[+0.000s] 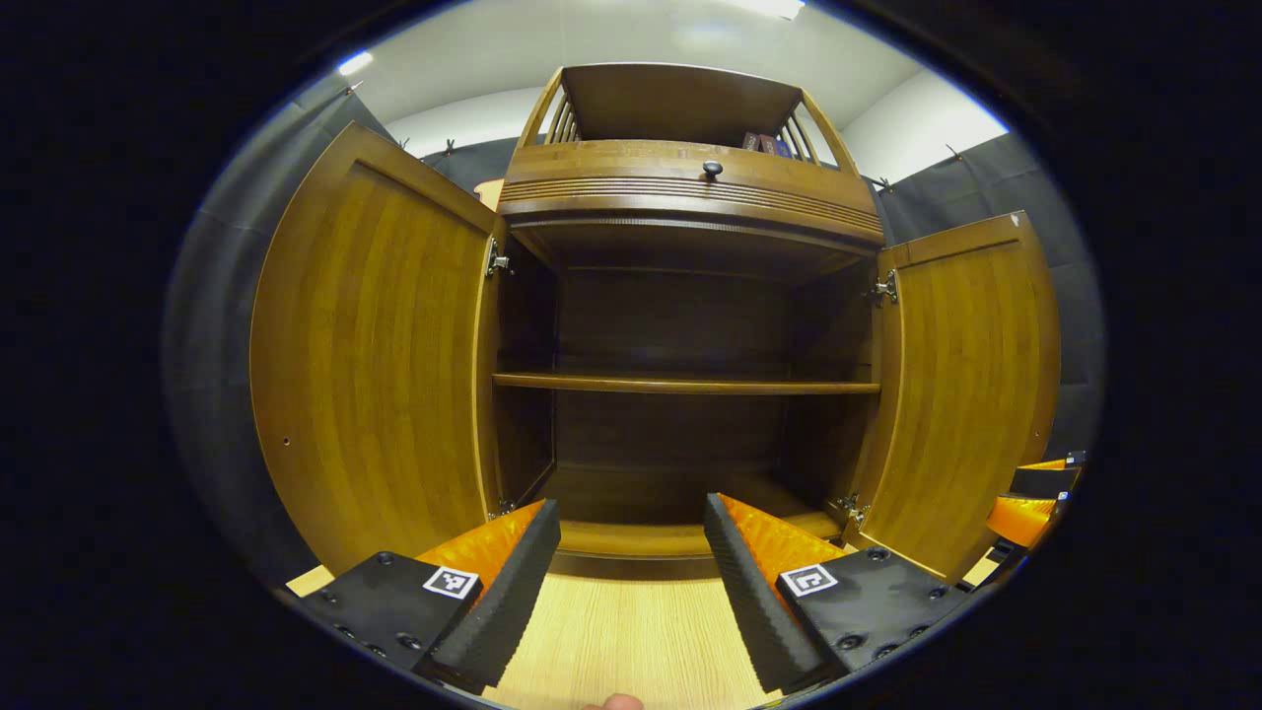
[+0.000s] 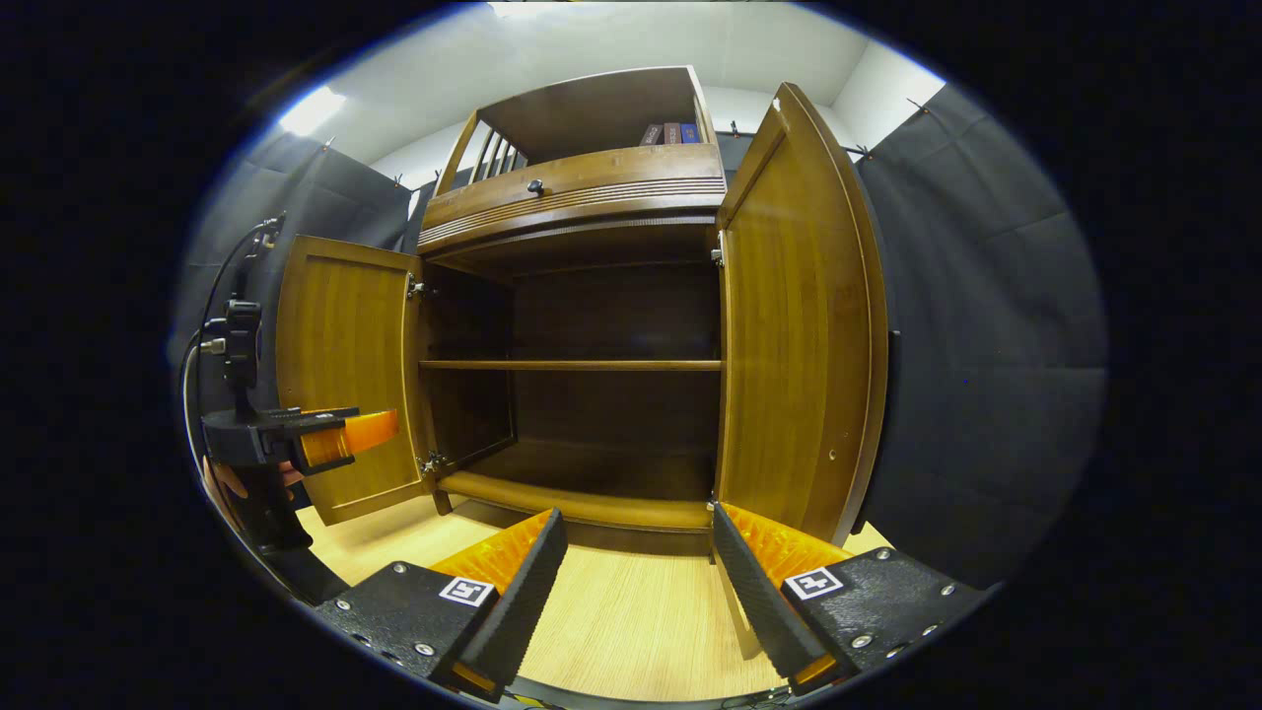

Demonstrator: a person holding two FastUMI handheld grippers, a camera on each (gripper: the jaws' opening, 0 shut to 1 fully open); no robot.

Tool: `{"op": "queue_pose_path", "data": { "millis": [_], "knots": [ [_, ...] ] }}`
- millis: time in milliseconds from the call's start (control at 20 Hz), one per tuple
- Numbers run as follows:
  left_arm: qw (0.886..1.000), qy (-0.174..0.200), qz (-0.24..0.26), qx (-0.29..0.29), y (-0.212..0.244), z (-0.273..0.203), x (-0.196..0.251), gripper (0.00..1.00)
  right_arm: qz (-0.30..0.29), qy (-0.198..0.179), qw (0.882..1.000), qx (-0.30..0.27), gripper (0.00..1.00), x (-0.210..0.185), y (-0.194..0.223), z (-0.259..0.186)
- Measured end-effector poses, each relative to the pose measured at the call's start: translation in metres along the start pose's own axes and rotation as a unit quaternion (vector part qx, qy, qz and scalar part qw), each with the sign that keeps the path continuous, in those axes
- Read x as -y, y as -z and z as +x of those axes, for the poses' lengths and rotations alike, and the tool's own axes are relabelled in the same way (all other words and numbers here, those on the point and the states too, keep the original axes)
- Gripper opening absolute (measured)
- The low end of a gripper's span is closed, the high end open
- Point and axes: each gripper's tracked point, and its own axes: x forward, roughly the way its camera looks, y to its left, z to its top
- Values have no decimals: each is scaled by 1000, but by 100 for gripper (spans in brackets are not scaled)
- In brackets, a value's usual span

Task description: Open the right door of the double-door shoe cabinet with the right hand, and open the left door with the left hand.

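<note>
Standing wide open, both doors of the brown shoe cabinet [image 1: 680,197] bare one shelf; both grippers' jaws gape, empty.

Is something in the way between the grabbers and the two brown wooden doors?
Nothing visible. Both grippers are open over bare light wood floor, and the left door and right door already stand open.

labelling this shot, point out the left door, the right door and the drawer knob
left door [image 1: 375,345]: left gripper view, middle of its inner panel
right door [image 2: 789,335]: right gripper view, middle of its inner panel
drawer knob [image 1: 712,169]: left gripper view, on the round head
</note>
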Motion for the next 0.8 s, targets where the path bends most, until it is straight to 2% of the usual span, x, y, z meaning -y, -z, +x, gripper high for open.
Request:
{"op": "queue_pose_path", "data": {
  "millis": [150, 200, 800],
  "knots": [
    [1000, -2, -1, -1, 1, -1, -3, 97, 0, -2, 1000, 0, 98, -2, -1, 1],
    [1000, -2, -2, 0, 0, -1, -4, 94, 0, -2, 1000, 0, 98, -3, 0, 2],
    [1000, 0, 3, 9, -6, -1, -9, 94, 5, 0, 1000, 2, 98, -7, 0, 2]
  ]
}}
